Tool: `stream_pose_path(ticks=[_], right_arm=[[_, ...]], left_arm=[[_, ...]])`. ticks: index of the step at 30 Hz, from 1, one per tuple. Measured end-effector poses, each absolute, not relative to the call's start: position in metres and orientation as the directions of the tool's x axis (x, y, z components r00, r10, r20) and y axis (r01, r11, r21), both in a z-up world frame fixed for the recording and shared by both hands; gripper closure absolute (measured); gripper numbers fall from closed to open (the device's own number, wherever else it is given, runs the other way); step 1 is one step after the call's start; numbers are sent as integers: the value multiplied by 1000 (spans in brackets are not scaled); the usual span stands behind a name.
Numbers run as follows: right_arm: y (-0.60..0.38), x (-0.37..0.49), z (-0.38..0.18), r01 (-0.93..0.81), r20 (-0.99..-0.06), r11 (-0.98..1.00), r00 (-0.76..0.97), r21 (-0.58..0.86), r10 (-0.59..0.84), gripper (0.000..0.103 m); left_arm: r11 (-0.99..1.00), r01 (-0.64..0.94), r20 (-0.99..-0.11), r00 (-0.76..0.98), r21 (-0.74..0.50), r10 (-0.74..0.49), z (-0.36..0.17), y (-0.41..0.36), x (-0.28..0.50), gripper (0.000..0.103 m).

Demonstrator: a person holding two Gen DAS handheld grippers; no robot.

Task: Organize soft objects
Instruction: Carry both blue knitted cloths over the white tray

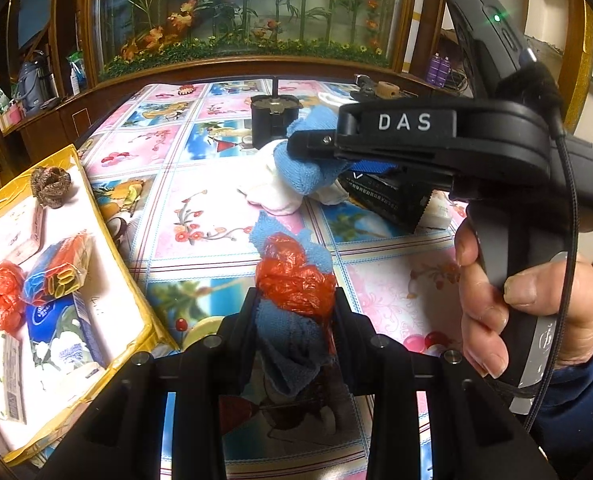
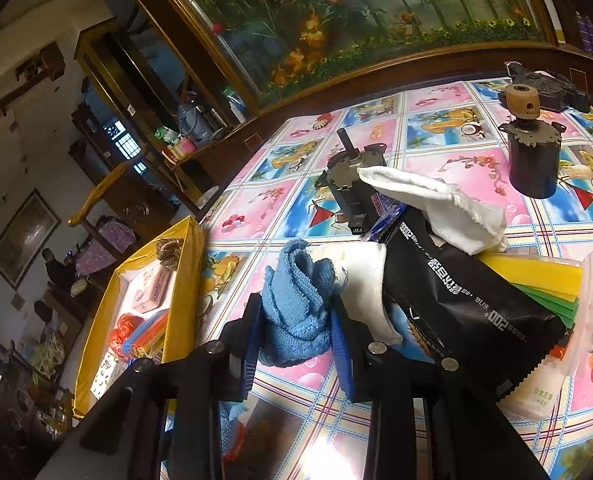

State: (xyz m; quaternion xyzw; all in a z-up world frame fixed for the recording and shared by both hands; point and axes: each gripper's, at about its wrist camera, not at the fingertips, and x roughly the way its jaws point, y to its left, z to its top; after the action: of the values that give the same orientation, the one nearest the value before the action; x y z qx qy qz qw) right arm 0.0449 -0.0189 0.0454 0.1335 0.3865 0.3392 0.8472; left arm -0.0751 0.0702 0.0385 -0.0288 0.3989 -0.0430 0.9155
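Note:
In the left wrist view my left gripper is shut on a crumpled red plastic bag bundled with a blue knitted cloth, held above the flowered tablecloth. Further back my right gripper, with a hand on its handle, is shut on a second blue cloth. A white cloth is bunched against that cloth. The right wrist view shows the right gripper pinching this blue cloth, with the white cloth just right of the fingers.
A yellow-rimmed box at the left holds a red bag, tissue packs and a metal scourer. Another white cloth drapes over a black packet. Two black motors stand behind; yellow-green sheets and a white tube lie to the right.

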Motion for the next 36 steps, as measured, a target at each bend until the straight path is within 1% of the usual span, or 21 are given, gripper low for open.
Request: stream_pose_path(ticks=[11,24,28,36], right_arm=[[-17,36,49,-488,-538,723,484,488,690,68],[3,18,49,-512,-540,716,474,474,696,68],[16,12,50,-524,-535,695,447,493,717,68],[48,-2,59,-576,-540,665,406,475,737,68]], left_arm=[[995,19,-693,717,-98,-82,54,87,-84,70],[988,-64,-648,761,-139,-42,70,135,-96,70],[984,-94,-634,773,-151,-23,76,153,-100,70],[974,-151,-615,788,-169,16,82,184,-113,70]])
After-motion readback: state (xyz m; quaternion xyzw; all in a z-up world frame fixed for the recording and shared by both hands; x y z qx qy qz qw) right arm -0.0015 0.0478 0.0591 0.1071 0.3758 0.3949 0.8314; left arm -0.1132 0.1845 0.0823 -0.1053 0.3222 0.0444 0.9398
